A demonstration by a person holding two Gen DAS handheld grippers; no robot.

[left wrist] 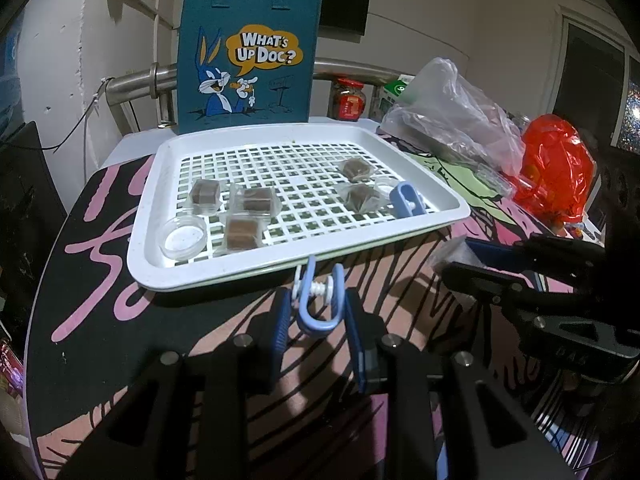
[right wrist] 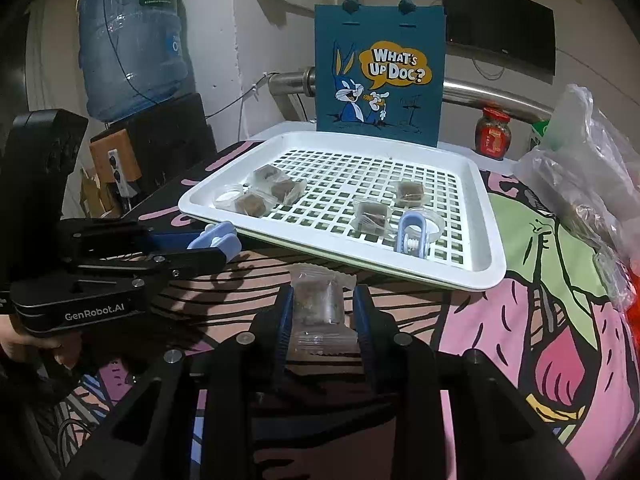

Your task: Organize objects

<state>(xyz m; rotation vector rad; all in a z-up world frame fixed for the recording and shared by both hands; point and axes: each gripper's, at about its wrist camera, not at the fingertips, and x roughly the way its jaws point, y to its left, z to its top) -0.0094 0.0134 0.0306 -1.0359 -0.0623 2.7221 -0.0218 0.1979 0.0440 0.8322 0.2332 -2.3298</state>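
My left gripper [left wrist: 316, 312] is shut on a light blue clip [left wrist: 318, 300], held just in front of the near rim of the white grid tray [left wrist: 280, 268]. In the right wrist view that clip [right wrist: 216, 238] juts from the left gripper [right wrist: 224, 246] at the tray's left corner. My right gripper [right wrist: 322, 308] is shut on a wrapped brown candy [right wrist: 318, 304] in a clear packet, short of the tray's [right wrist: 360, 252] front edge. On the tray lie several wrapped brown candies [left wrist: 250, 202], a second blue clip [left wrist: 408, 200] and two clear round lids [left wrist: 182, 238].
A teal cartoon tote bag [left wrist: 246, 60] stands behind the tray. Clear plastic bags [left wrist: 456, 116] and a red bag [left wrist: 554, 168] crowd the right side of the table. A red-lidded jar [right wrist: 492, 132] and a water bottle [right wrist: 132, 40] stand at the back.
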